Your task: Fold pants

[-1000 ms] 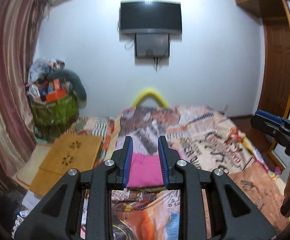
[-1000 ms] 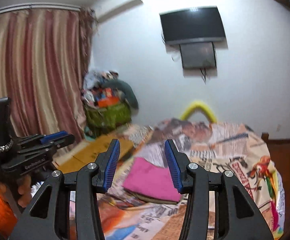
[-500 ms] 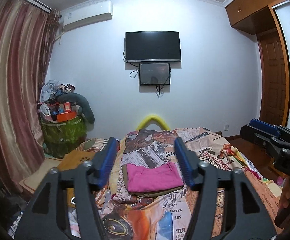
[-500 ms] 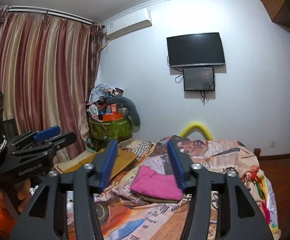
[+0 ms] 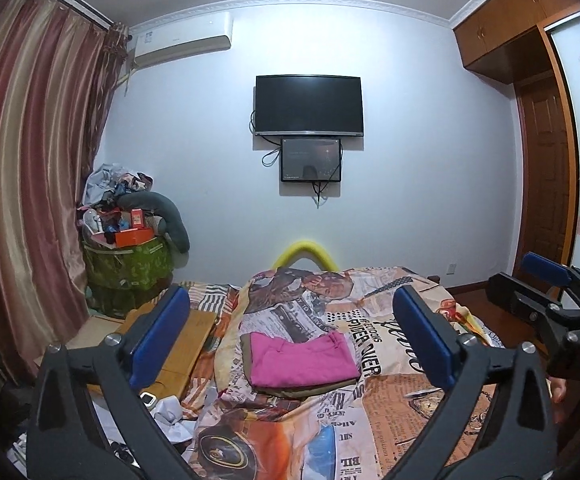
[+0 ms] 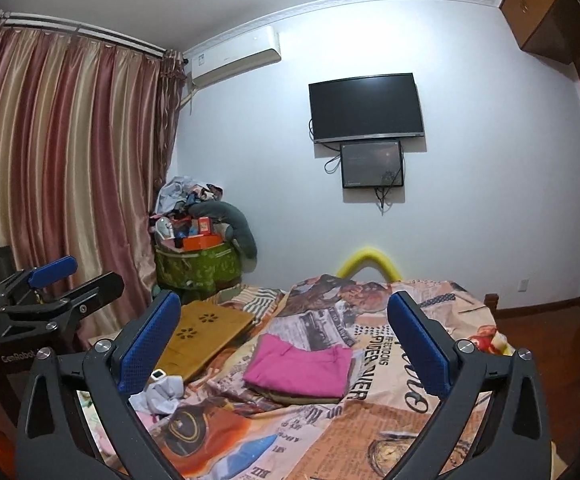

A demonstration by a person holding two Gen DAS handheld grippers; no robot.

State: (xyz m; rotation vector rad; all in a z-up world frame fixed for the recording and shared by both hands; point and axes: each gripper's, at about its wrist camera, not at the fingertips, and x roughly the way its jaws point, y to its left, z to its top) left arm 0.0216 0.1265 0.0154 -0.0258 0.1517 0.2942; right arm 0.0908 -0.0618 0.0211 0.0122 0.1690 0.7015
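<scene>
Folded pink pants lie on top of a folded olive garment on the bed with a newspaper-print cover; they also show in the right wrist view. My left gripper is wide open and empty, held back above the bed's near end. My right gripper is wide open and empty, likewise well short of the pants. The right gripper shows at the right edge of the left wrist view. The left gripper shows at the left edge of the right wrist view.
A wooden lap desk lies left of the bed, with crumpled paper near it. A green bin heaped with clutter stands by the striped curtain. A TV hangs on the far wall. A wooden door is on the right.
Both grippers have opened wide and pulled back and up from the pants. The views have risen from the bed to show the whole far wall. The pants stay folded on the bed.
</scene>
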